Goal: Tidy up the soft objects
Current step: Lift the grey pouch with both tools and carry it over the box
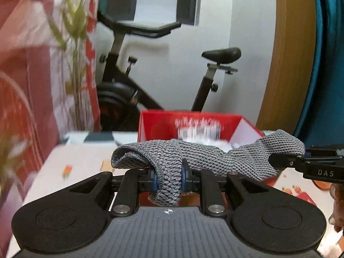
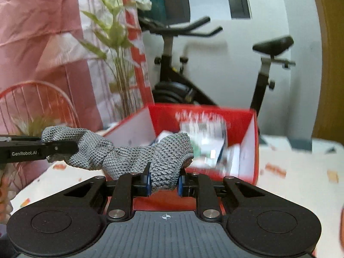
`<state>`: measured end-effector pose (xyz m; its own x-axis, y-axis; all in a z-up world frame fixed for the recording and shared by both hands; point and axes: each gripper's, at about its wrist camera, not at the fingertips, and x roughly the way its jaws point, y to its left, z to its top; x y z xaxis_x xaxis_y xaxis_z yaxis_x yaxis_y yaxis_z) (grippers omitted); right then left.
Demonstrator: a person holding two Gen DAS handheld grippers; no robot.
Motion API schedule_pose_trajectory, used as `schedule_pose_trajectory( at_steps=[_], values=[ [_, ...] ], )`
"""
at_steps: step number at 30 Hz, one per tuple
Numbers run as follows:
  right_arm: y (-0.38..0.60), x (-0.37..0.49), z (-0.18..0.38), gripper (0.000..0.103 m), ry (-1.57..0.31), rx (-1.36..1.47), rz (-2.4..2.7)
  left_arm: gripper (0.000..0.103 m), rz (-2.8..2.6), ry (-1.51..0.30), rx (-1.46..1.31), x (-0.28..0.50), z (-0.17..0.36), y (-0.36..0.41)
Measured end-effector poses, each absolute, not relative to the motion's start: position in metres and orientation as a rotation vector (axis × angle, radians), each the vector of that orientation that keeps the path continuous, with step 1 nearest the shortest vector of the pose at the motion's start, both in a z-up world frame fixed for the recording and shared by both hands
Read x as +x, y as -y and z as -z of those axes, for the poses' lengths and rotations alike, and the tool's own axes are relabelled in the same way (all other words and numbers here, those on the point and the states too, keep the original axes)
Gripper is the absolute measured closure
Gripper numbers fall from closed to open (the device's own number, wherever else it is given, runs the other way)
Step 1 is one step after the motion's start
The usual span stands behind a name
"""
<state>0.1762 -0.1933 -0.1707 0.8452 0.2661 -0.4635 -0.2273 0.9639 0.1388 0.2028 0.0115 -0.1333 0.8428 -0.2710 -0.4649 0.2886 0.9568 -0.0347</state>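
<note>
Fingers (image 1: 158, 177) of both grippers clench grey knit cloth (image 1: 206, 154); only right view shows red wire chair (image 2: 38, 99).

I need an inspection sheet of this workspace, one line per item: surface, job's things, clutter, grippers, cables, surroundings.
Surface: table under a light cloth printed with small orange motifs.
Job's things: grey knitted cloth held above the table, stretched between both grippers; open red box behind it, holding blurred white items.
Clutter: nothing seen beyond the box contents, too blurred to name.
Grippers: left gripper shut on one end of the cloth; right gripper shut on the other end.
Cables: nothing seen.
Surroundings: black exercise bike by the white wall, green plant, pink curtain, red wire chair, wooden door frame.
</note>
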Motion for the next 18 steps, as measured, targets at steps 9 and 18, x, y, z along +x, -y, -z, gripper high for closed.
schedule_pose_trajectory(
  at_steps=[9, 18],
  values=[
    [0.209, 0.241, 0.155, 0.084, -0.576, 0.040, -0.190, 0.082, 0.388, -0.602, 0.036, 0.277, 0.145, 0.012],
    [0.223, 0.266, 0.189, 0.084, -0.713, 0.052, -0.158, 0.060, 0.406, -0.676, 0.052, 0.299, 0.167, 0.009]
  ],
)
